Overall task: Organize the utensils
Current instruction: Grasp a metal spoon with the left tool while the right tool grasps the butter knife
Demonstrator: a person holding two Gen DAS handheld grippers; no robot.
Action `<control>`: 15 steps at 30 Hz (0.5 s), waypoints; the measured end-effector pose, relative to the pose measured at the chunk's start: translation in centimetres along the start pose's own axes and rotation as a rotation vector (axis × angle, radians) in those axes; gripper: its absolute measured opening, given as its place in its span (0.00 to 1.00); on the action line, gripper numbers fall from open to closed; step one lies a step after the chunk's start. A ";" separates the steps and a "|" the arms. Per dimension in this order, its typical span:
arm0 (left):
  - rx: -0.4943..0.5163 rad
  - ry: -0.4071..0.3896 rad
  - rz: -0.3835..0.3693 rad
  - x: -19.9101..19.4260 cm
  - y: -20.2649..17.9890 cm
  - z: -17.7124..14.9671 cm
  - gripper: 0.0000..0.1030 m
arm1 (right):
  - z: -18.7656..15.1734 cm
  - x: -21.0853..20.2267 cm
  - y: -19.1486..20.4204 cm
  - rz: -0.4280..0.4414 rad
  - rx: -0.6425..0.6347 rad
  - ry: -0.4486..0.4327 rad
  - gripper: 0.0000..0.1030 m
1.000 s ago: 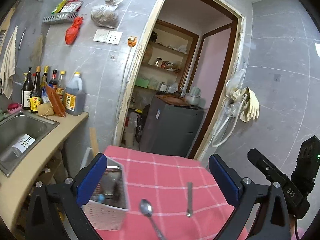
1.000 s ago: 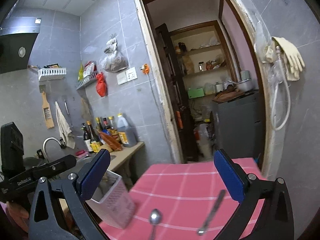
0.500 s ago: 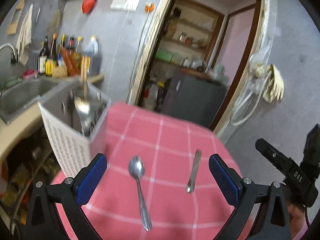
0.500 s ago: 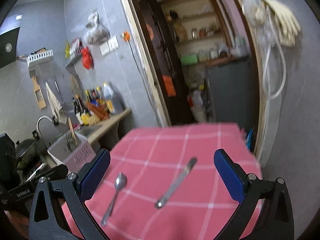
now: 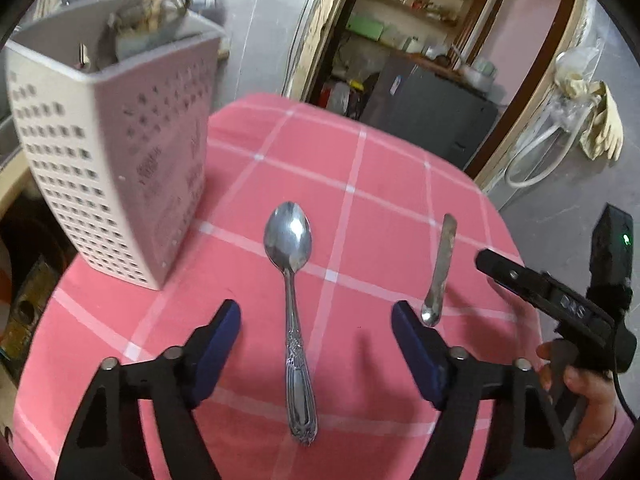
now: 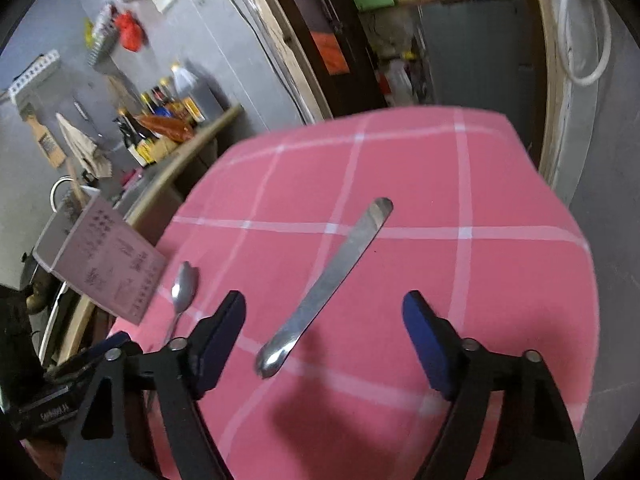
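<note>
A silver spoon (image 5: 294, 300) lies on the pink checked tablecloth (image 5: 380, 184), bowl pointing away. My left gripper (image 5: 316, 312) is open, its fingers either side of the spoon's handle, just above the cloth. A plain flat metal utensil (image 6: 328, 280) lies to the right; it also shows in the left wrist view (image 5: 440, 268). My right gripper (image 6: 324, 312) is open over its near end. A white perforated utensil holder (image 5: 108, 152) with several utensils stands at the table's left. The spoon (image 6: 184, 284) and holder (image 6: 104, 264) also show in the right wrist view.
A kitchen counter with sauce bottles (image 6: 168, 120) and a sink lies left of the table. A doorway with a dark cabinet (image 5: 432, 112) is beyond the table's far edge. Gloves and a hose (image 5: 592, 128) hang on the right wall.
Both grippers have tilted down and moved closer to the table. The left now straddles the spoon and the right is over the flat utensil. Both stay open.
</note>
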State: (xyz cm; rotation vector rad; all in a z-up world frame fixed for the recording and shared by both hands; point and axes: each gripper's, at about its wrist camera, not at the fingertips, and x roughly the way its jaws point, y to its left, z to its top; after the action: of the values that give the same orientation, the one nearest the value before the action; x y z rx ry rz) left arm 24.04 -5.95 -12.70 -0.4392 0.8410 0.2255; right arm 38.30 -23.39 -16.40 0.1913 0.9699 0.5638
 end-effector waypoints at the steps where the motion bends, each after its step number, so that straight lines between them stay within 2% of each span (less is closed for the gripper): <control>1: -0.003 0.016 0.001 0.6 -0.1 0.1 0.66 | 0.2 0.8 0.0 -0.017 0.005 0.022 0.68; 4: -0.016 0.054 0.008 1.9 0.0 0.3 0.57 | 0.8 2.4 0.1 -0.031 0.023 0.047 0.62; 9: -0.060 0.056 -0.004 2.9 0.6 0.7 0.56 | 2.0 3.6 1.0 -0.044 0.013 0.052 0.61; 12: -0.066 0.057 0.000 3.3 0.4 1.1 0.50 | 2.8 4.4 1.3 -0.021 0.021 0.051 0.54; 15: -0.063 0.061 0.021 3.8 0.2 1.4 0.40 | 3.6 4.9 0.8 -0.002 0.039 0.048 0.45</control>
State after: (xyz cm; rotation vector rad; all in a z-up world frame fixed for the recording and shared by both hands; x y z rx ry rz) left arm 27.33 -5.03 -14.82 -0.4983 0.9007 0.2590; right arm 43.08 -19.78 -17.58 0.2121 1.0276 0.5504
